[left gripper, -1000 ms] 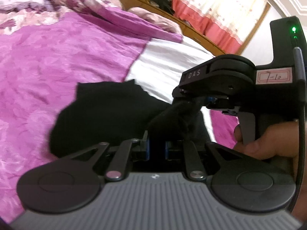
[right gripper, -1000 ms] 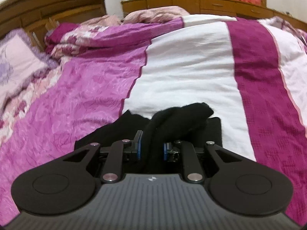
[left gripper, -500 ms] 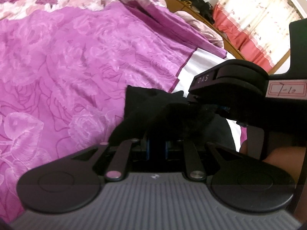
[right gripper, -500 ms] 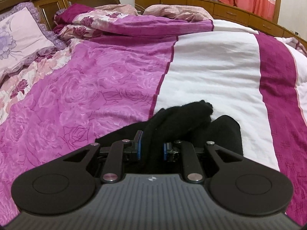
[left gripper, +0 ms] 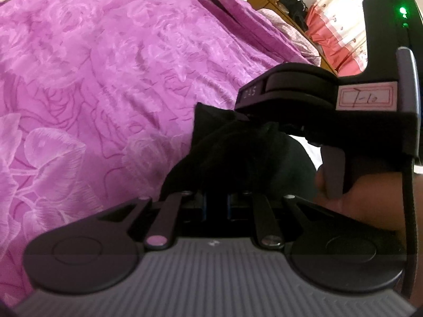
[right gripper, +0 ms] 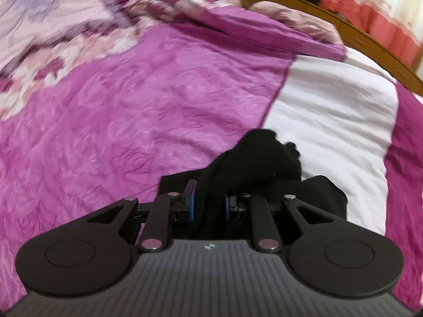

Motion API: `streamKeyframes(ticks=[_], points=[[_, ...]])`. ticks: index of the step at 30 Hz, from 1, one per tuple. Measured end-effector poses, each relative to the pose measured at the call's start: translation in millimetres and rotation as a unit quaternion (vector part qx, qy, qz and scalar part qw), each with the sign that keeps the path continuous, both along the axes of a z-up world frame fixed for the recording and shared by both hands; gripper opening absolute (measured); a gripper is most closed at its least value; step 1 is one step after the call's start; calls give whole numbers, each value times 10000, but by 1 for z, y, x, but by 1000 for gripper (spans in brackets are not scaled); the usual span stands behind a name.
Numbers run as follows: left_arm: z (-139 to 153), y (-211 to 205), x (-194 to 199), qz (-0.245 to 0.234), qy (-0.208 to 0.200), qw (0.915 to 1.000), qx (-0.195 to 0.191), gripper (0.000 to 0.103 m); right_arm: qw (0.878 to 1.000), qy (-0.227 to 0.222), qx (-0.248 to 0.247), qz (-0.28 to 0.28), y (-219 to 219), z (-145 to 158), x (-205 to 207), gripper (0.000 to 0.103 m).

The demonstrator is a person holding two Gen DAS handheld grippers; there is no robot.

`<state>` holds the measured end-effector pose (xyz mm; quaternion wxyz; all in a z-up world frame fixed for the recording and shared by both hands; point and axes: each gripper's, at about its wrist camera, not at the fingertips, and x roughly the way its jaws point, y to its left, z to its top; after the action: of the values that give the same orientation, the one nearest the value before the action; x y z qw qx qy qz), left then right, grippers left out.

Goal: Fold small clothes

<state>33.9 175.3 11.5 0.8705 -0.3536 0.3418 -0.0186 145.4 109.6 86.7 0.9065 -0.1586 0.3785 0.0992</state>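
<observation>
Both tools have carried the black garment (right gripper: 261,155) leftward, off the white stripe (right gripper: 333,111) toward the purple part of the bedspread (left gripper: 105,92). My left tool (left gripper: 216,206) is nearly closed, pinching a bunch of the cloth; my right tool (right gripper: 207,206) clamps another fold. The rest of the garment lies on the bed below them.

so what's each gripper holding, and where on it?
Both hold the black garment: left gripper and right gripper each pinch a bunched edge.
</observation>
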Motion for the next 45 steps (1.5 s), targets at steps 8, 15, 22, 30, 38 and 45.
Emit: streamKeyframes(ticks=[8,15,22,30,38,45], points=[[-1,-4,-14,-207,-37,9998,-35,14,9978,448,-205,441,6,-6,1,37],[-8,7,-24,-394,-91,9982,-445,13,9917,-423,1104,-514,-59,28,-24,78],[-13,15,-21,-545,-49,9955,-772,13,9770,-681,614,-1923,-144,-29,-56,77],[-1,27,-33,-230,110,9982,-550,14,9735,-1215,862,-1738,-145,-46,-95,79],[42,10,-15,-410,-1211,9856,1110,37,9536,-1905,1471,-1808,-157,-21,-133,93],[3,16,37,-1260,-495,9891,586,29,9476,-1432,2165,-1861,-185,-45,-159,97]])
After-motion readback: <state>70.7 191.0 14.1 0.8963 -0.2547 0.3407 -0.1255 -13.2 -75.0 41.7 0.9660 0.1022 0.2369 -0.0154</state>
